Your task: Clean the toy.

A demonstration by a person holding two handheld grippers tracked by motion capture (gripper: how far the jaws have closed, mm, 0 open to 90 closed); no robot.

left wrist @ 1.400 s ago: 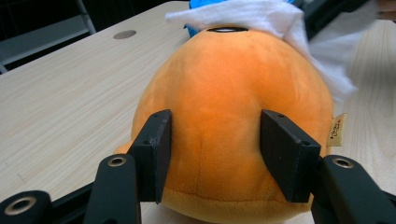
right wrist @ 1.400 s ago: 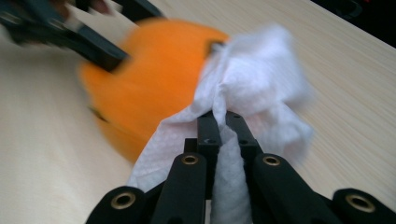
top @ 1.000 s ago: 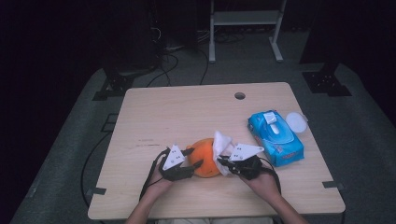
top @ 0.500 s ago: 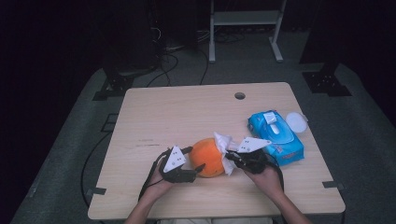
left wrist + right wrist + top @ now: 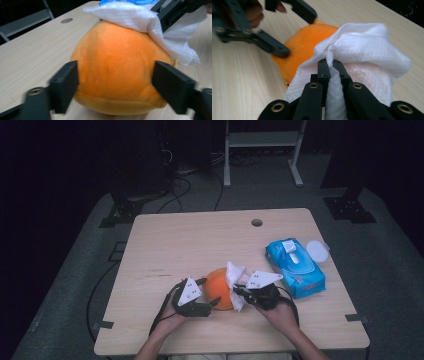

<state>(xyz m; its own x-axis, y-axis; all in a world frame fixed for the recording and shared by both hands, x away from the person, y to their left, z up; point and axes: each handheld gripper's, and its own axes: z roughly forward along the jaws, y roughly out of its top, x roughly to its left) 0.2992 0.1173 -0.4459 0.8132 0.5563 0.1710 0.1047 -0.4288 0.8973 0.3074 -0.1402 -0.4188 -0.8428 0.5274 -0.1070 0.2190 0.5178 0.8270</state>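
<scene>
- Here the orange plush ball [image 5: 117,75] sits between the jaws of the left gripper [image 5: 200,304], which have just been opening and now stand apart beside its flanks, the pads no longer pressing.
- The right gripper [image 5: 329,66] is clamped on a white wipe [image 5: 359,50], draped over the ball's far side.
- Bare table [image 5: 200,245] lies beyond both grippers; the blue wipe pack [image 5: 295,265] sits just right of the right gripper.

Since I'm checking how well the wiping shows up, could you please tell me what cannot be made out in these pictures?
- Orange plush toy, left gripper view: its top right side lies under the white wipe.
- Left gripper, left gripper view: blur on the left finger hides whether it touches the toy.
- Blue wipes pack, high view: its print is too small to read.
- Right gripper, right gripper view: the wipe's pinched fold hides the finger pads.
</scene>
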